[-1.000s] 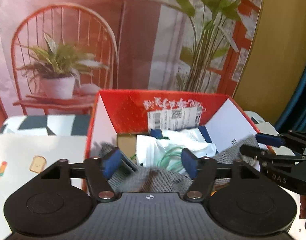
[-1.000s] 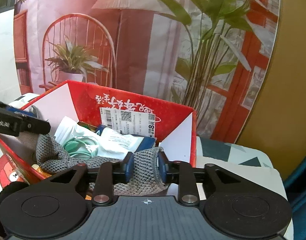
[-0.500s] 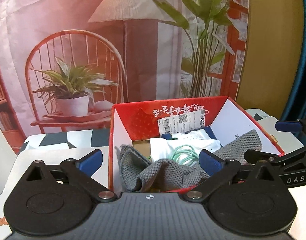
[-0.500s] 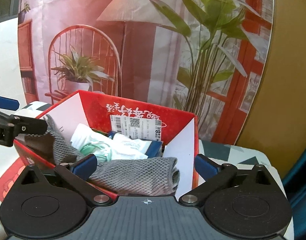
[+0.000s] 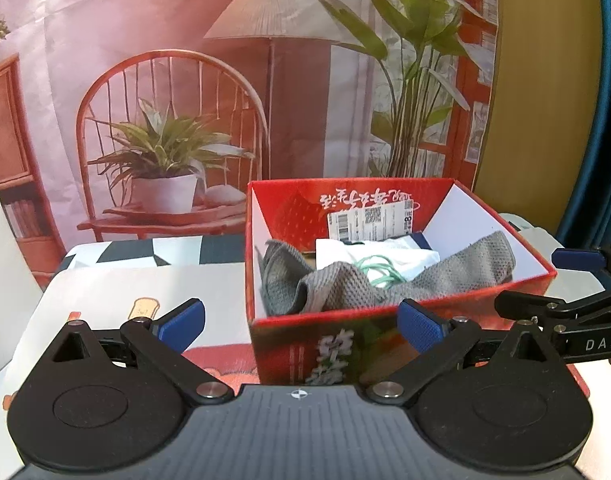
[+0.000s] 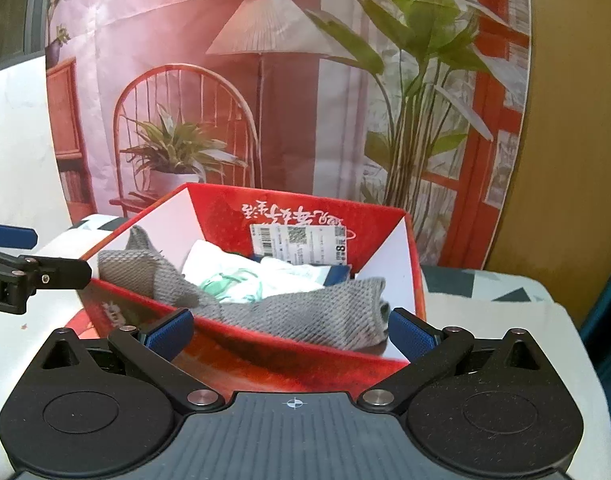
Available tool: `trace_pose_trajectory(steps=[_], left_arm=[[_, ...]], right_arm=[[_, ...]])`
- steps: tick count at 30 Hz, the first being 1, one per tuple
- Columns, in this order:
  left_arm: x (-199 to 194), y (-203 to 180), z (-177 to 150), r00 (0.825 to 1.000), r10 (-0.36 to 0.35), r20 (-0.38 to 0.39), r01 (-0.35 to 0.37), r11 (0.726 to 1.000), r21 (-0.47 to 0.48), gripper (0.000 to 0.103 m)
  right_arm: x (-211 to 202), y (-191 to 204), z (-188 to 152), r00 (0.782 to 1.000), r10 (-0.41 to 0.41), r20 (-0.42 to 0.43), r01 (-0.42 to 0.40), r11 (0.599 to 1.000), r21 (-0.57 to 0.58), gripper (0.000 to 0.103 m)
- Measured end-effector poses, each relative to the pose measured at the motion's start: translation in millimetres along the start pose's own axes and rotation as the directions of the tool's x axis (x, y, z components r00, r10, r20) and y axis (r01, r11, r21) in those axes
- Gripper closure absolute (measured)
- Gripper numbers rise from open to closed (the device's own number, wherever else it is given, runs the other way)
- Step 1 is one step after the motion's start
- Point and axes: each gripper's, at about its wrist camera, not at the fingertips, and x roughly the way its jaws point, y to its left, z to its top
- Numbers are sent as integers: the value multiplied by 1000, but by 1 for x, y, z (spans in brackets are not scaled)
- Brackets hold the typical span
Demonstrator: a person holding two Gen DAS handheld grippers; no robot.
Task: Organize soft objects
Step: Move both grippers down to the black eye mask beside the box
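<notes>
A grey knitted cloth [image 5: 337, 284] lies inside the red box [image 5: 385, 318], spread from its left wall to its right wall; it also shows in the right wrist view [image 6: 325, 314] in the box [image 6: 265, 354]. White plastic packets [image 5: 379, 258] with a green print lie under it. My left gripper [image 5: 301, 322] is open and empty, just in front of the box. My right gripper [image 6: 291, 334] is open and empty at the box's near wall. The right gripper also shows at the right of the left wrist view [image 5: 561, 280].
The box stands on a table with a patterned cloth [image 5: 125, 296]. A printed backdrop [image 5: 185, 80] of a chair, lamp and plants hangs close behind. A yellow wall [image 6: 565, 120] and a blue curtain [image 5: 601, 120] are at the right.
Both grippers let go of the grey cloth, opened wide and drew back from the box. The cloth now lies loose in the box.
</notes>
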Motion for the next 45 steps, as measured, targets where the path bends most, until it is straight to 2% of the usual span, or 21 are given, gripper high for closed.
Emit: trace_pose_trajectory(steps=[9, 15, 24, 29, 37, 45], left_arm=[[-9, 8, -30, 999, -12, -36, 11, 1000, -28, 0], [-14, 15, -55, 997, -29, -74, 23, 996, -84, 0], [-17, 13, -86, 992, -54, -116, 40, 993, -114, 1], [-13, 10, -95, 988, -79, -136, 61, 990, -126, 9], [0, 24, -93, 985, -80, -154, 51, 981, -186, 23], [17, 32, -89, 983, -73, -170, 35, 975, -218, 29]], right_arm=[[-11, 9, -30, 1000, 2, -12, -2, 1000, 18, 0], [-17, 9, -53, 999, -7, -37, 10, 998, 57, 0], [-25, 8, -87, 996, -4, -88, 12, 995, 98, 1], [-22, 11, -100, 992, -1, -125, 13, 996, 92, 5], [-11, 10, -98, 991, 17, -136, -3, 994, 106, 14], [15, 6, -96, 984, 45, -172, -18, 987, 160, 24]])
